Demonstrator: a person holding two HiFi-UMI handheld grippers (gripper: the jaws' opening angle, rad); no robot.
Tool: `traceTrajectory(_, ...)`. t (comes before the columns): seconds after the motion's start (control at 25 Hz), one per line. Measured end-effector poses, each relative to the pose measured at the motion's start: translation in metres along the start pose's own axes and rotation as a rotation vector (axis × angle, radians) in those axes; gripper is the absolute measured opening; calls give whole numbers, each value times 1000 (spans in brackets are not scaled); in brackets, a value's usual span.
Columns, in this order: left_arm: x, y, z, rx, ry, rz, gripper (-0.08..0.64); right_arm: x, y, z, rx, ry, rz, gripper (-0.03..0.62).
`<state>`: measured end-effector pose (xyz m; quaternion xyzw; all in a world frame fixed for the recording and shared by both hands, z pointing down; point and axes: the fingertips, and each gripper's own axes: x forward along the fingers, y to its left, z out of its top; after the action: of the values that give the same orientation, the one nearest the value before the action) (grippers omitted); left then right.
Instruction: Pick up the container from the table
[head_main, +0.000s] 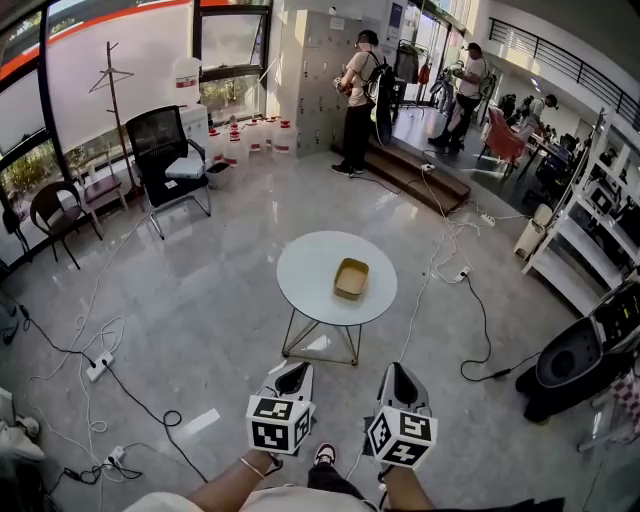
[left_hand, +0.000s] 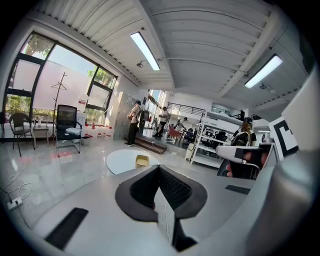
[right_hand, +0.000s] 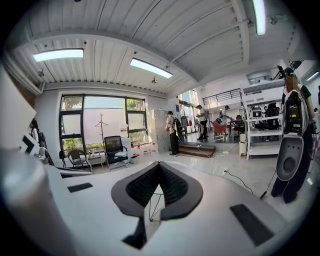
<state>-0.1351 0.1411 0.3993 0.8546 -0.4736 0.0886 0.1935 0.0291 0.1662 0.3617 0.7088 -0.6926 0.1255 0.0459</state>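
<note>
A small tan open container (head_main: 351, 278) sits near the right of a round white table (head_main: 310, 285) on thin wire legs; the left gripper view shows the container (left_hand: 142, 160) on the table (left_hand: 122, 161) ahead. My left gripper (head_main: 294, 378) and right gripper (head_main: 399, 381) hang side by side short of the table's near edge, both shut with nothing between the jaws. In their own views the left gripper (left_hand: 159, 169) and right gripper (right_hand: 159, 166) have jaws pressed together. Through the right gripper's jaws only the table's wire legs (right_hand: 152, 202) show.
Cables and power strips (head_main: 97, 366) trail over the glossy floor left and right of the table. A black office chair (head_main: 170, 160) and a brown chair (head_main: 55, 215) stand at the left, white shelving (head_main: 590, 235) at the right. People (head_main: 358, 95) stand at the back.
</note>
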Motion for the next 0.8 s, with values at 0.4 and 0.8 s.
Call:
traceTrajectory(0.4, 51, 11, 21, -11, -2, 46, 15, 60, -19, 16, -3, 10, 35, 25)
traceTrajectory(0.8, 99, 14, 41, -22, -9, 80, 15, 106, -43, 29, -7, 19, 60, 25)
